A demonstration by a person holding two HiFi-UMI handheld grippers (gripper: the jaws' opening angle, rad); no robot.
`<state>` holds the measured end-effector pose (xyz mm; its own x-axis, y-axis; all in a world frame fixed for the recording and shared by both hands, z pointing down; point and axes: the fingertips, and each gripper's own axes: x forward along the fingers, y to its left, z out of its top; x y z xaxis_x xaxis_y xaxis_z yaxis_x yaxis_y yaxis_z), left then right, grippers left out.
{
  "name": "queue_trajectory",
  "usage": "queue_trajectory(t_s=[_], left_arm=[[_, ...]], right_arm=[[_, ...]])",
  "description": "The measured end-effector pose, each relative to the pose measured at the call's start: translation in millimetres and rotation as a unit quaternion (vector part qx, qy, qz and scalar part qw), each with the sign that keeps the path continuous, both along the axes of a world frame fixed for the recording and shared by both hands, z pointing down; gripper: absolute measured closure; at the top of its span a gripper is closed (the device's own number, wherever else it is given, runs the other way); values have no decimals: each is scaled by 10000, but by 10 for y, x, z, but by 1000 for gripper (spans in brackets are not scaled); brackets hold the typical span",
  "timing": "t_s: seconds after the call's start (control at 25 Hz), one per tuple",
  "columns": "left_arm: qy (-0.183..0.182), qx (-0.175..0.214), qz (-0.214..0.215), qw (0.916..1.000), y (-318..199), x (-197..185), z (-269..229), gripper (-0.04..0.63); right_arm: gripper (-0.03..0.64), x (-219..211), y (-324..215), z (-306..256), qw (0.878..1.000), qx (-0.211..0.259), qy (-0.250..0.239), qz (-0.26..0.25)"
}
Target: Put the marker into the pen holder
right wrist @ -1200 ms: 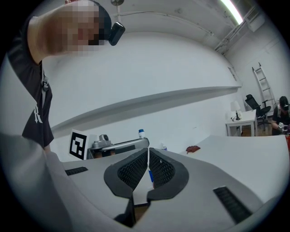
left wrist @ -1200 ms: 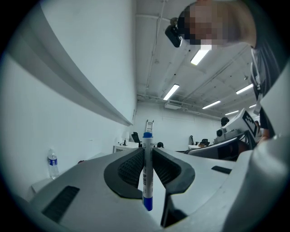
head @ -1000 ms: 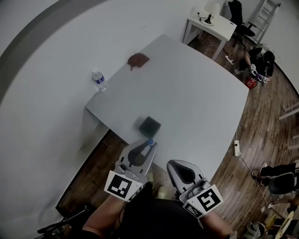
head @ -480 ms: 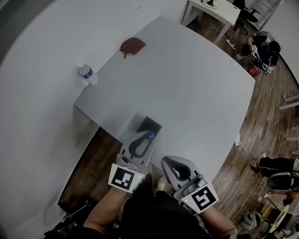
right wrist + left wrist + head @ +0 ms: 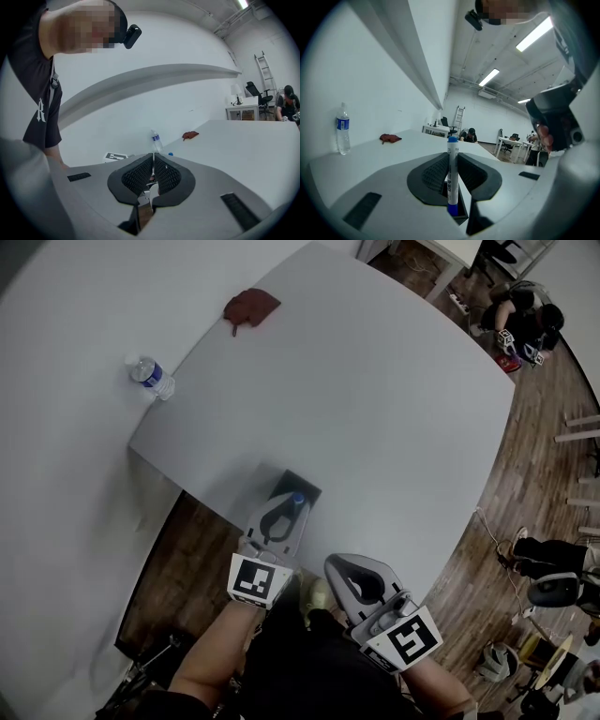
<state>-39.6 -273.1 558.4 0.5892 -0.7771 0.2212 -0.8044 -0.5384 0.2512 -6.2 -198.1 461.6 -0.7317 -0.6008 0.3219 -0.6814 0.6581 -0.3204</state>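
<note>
In the head view my left gripper (image 5: 286, 506) is shut on a white marker with a blue cap (image 5: 298, 499). It hangs right over the near side of the black square pen holder (image 5: 308, 486), which stands near the white table's (image 5: 375, 381) front edge. In the left gripper view the marker (image 5: 452, 174) stands upright between the jaws. A dark square opening, seemingly the holder (image 5: 460, 209), shows beneath its lower end. My right gripper (image 5: 341, 567) hovers off the table's edge, shut with nothing in it (image 5: 153, 161).
A water bottle (image 5: 150, 378) stands at the table's far left corner, and a red cloth (image 5: 251, 307) lies further back. A seated person (image 5: 525, 322) and a second white desk are at the far right. Wood floor lies below the front edge.
My left gripper has moved forward with the marker and now overlaps the pen holder. The right gripper has stayed near my body. The head view has shifted.
</note>
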Motion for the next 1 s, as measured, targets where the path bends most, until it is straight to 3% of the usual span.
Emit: queue_trajectory(t_s=[0.36,1.0], left_arm=[[-59,-281,-32,9996,-5,-31,234,526],[-246,-4,-106,9996,87,-42,-68,526]], right_arm=[[600,-78,-19,34,10000,-61,5,-36],[600,0,54,-8,10000,88,24,4]])
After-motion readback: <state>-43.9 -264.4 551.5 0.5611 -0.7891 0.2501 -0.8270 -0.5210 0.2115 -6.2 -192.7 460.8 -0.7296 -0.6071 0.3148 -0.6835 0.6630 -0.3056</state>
